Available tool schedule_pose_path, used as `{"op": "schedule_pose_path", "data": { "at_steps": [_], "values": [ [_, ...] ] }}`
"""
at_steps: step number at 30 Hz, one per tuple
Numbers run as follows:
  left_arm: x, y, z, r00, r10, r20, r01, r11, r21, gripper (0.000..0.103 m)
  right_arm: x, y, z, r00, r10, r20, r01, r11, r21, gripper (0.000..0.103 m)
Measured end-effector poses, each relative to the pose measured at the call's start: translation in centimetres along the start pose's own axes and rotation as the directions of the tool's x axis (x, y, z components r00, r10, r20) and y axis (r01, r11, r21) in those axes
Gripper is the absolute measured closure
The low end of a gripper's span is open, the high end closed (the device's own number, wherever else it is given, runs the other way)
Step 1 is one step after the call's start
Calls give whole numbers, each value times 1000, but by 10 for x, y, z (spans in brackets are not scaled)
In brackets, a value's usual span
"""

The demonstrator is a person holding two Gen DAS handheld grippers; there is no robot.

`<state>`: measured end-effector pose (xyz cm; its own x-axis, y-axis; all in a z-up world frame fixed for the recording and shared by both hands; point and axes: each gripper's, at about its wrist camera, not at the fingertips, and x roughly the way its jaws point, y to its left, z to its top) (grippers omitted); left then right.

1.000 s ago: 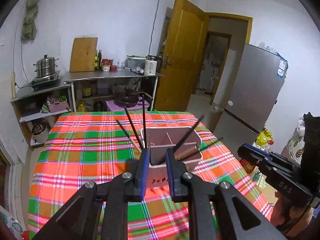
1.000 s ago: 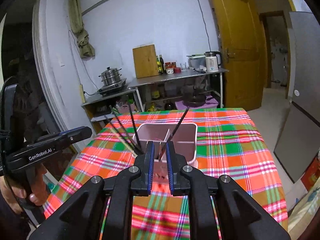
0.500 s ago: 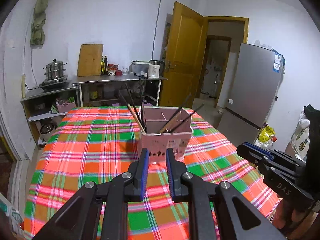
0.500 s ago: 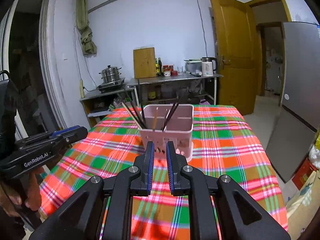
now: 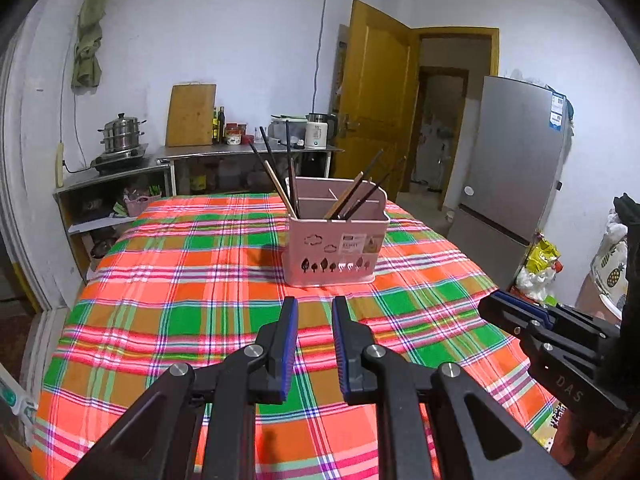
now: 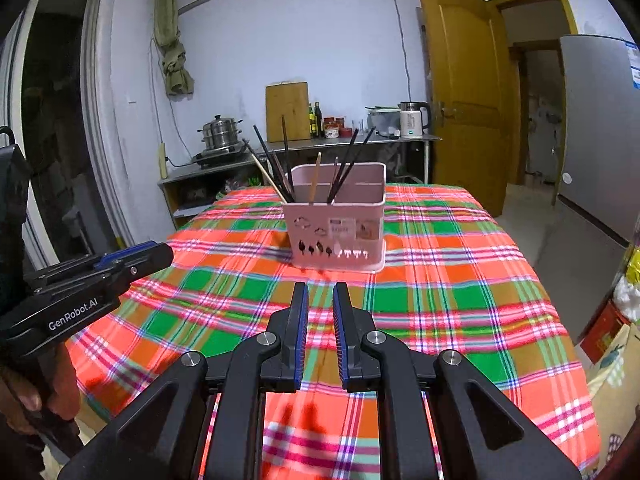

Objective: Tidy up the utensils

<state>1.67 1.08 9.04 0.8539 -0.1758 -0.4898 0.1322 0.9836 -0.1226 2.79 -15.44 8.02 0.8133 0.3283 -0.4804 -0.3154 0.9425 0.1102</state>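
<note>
Left gripper (image 5: 314, 308): held low over the near part of the table, aimed slightly down toward the holder; fingers a narrow gap apart with only cloth showing between them, grasping nothing. From the right wrist view it shows at the left edge (image 6: 166, 254), a hand (image 6: 28, 396) wrapped around its handle.
Right gripper (image 6: 320, 294): level with the left one, pointed the same way, well short of the holder; fingers nearly together, a slim gap, nothing gripped. From the left wrist view its tip sits at the right (image 5: 486, 308).
Holder (image 5: 336, 240): pink, divided into compartments, tree cut-outs and a label on its front; upright near the middle of the table, apart from both grippers.
Chopsticks (image 6: 280, 164): dark and wooden sticks standing tilted in the holder, one bunch leaning left, another leaning right (image 6: 348, 164). Which compartment each sits in cannot be told exactly.
Table (image 5: 180, 280): covered by a plaid cloth in orange, green and pink; bare between grippers and holder, so nothing blocks the way.
Behind: steel counter (image 5: 248, 152) with kettle (image 5: 316, 134), cutting board (image 5: 190, 114), steamer pot (image 5: 122, 134).
Right side: yellow door (image 5: 376, 108), grey fridge (image 5: 516, 160).
</note>
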Motion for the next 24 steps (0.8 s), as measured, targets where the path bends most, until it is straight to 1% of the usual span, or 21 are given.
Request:
{"op": "schedule_pose_path", "data": {
  "at_steps": [5,24],
  "values": [
    [4,2,-7,1000,-7,-11,7,1000,-4,87,1,-2,-5,1000,-3,-5,3,1000,12,90],
    [7,2,-11,1000,-14,-18,14,1000,2,87,1,0,-8,1000,-5,-10,5,1000,16,90]
  ]
}}
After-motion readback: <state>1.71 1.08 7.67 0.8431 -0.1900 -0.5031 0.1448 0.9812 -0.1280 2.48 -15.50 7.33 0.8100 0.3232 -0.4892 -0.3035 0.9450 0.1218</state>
